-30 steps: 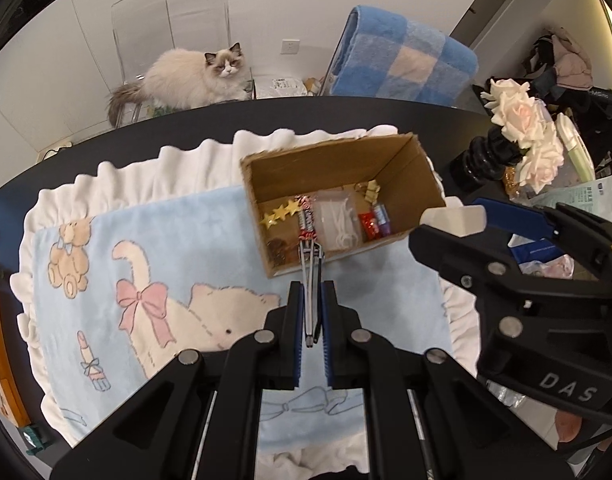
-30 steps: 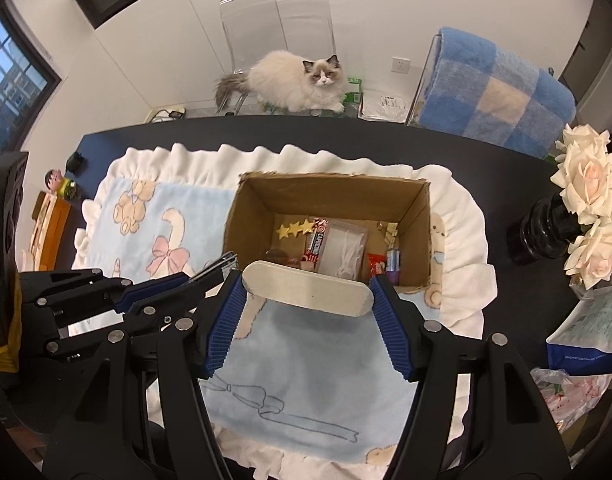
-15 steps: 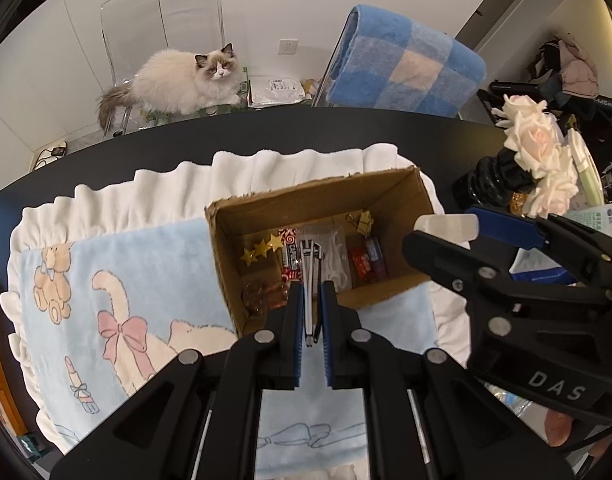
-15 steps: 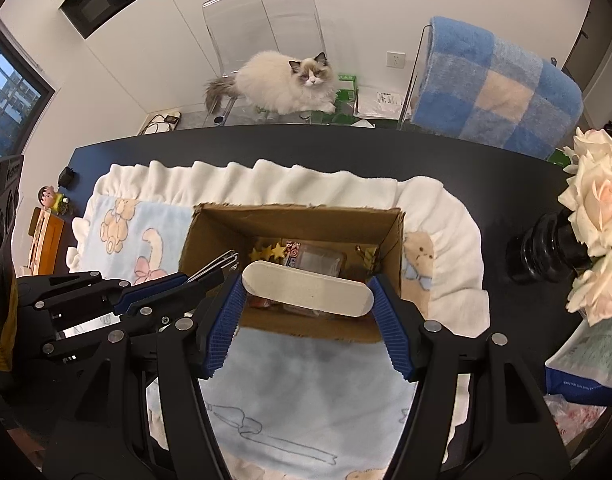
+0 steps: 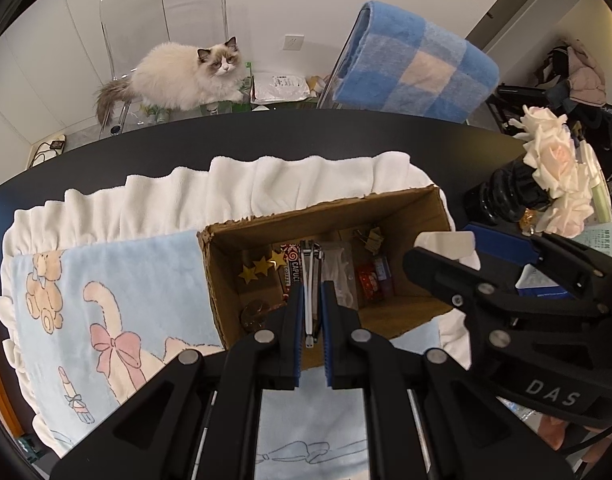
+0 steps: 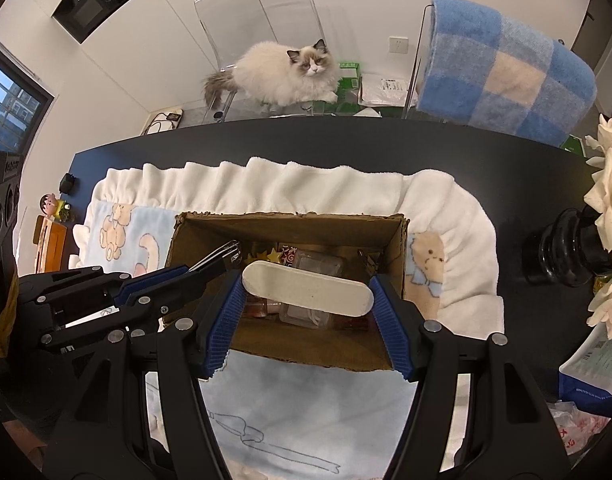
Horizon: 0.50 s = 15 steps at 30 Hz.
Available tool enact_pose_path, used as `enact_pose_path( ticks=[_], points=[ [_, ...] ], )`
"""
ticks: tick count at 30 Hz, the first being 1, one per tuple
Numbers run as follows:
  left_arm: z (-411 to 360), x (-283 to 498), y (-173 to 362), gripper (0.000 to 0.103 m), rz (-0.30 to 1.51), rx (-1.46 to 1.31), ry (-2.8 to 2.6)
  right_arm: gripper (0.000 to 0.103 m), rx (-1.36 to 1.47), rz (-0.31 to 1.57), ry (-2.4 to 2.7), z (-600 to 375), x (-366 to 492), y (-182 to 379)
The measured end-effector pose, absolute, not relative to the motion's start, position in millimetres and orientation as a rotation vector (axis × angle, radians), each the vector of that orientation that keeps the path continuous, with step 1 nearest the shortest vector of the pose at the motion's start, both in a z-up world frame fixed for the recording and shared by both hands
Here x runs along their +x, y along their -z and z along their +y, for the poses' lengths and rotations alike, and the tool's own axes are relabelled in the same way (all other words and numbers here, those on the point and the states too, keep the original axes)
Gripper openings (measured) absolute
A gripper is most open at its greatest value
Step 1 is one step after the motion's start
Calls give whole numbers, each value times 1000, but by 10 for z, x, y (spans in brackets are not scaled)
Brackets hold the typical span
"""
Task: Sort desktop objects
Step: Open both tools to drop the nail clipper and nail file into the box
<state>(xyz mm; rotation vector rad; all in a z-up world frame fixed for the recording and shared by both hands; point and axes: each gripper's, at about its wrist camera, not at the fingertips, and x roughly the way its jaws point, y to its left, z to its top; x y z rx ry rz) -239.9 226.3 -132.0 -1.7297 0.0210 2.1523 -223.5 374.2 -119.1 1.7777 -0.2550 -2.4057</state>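
Note:
An open cardboard box (image 5: pixel 322 208) (image 6: pixel 289 216) stands on a baby blanket. It holds gold stars (image 5: pixel 261 268), a coffee sachet (image 5: pixel 293 272), a clear plastic pack (image 6: pixel 318 264), red packets (image 5: pixel 368 280) and binder clips (image 5: pixel 370 236). My left gripper (image 5: pixel 313 292) is shut on a thin metal tool (image 5: pixel 310 280), whose tip (image 6: pixel 221 254) hangs over the box's left half. My right gripper (image 6: pixel 306 282) is shut on a white oblong bar (image 6: pixel 308 288), held crosswise above the box's middle. One end of the bar (image 5: pixel 446 242) shows in the left wrist view.
The blue and white frilled blanket (image 6: pixel 306 184) covers a black table (image 6: pixel 346 140). A black vase (image 6: pixel 566 252) with pale roses and papers (image 6: pixel 594 360) are at the right. A cat (image 6: pixel 289 72) lies on a clear chair behind; a checked blue blanket (image 6: pixel 506 72) drapes another.
Both grippers have moved forward from the blanket's near side to above the box, each still holding its object. The box now sits closer and lower in both views.

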Motion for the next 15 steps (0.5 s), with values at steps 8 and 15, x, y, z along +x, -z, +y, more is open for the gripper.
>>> enact_pose_path(
  ticks=[8,15],
  points=[
    [2239,-2401,1354,8,20,-1735,-2154,66,1784,-286,2400,3786,-2250,1222],
    [2216,-2404,1349,8,22,-1723,-2158,67,1796,-302,2377,3788,-2235,1256]
  ],
)
